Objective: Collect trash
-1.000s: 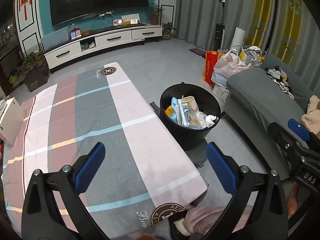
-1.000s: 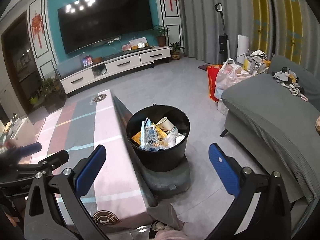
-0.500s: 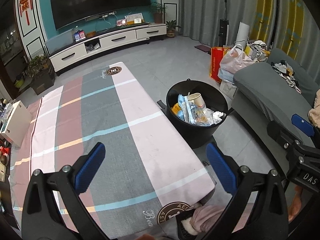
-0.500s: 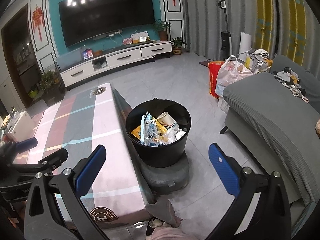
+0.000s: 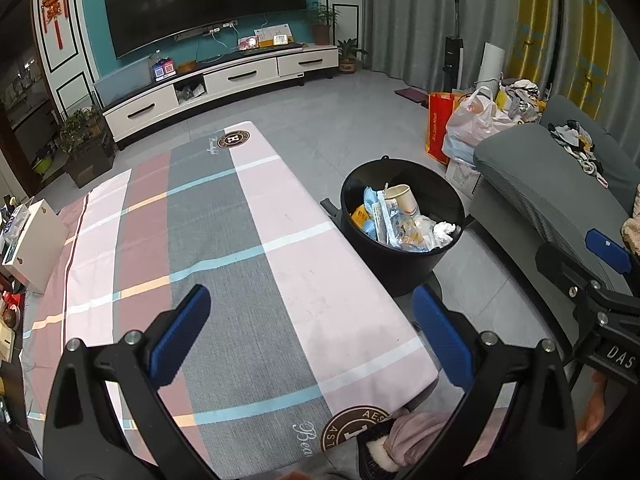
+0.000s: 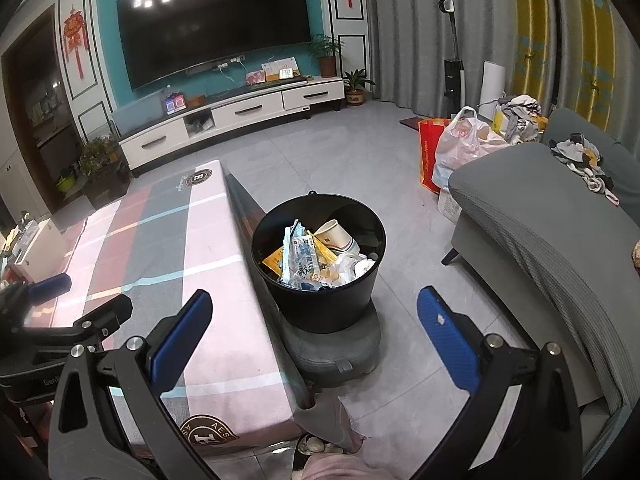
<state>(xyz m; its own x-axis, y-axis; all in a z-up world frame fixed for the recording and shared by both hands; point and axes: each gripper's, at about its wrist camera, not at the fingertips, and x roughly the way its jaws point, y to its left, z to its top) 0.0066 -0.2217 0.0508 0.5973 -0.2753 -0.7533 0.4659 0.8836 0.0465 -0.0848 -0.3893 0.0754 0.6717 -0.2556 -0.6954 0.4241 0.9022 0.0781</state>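
Left claw (image 5: 312, 332) and right claw (image 6: 314, 330) both gape wide, holding nothing.

We see the trash, a paper cup (image 6: 338, 236) and wrappers (image 6: 302, 260), already in the black bucket (image 6: 320, 300) just right of the bench (image 5: 224, 240), whose striped cloth lies bare. We judge that a careless reach could knock the bucket off its round base (image 6: 340, 350) and spill everything.

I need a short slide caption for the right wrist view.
Open right gripper faces a black trash bin holding a paper cup and wrappers, beside the plaid-covered table.
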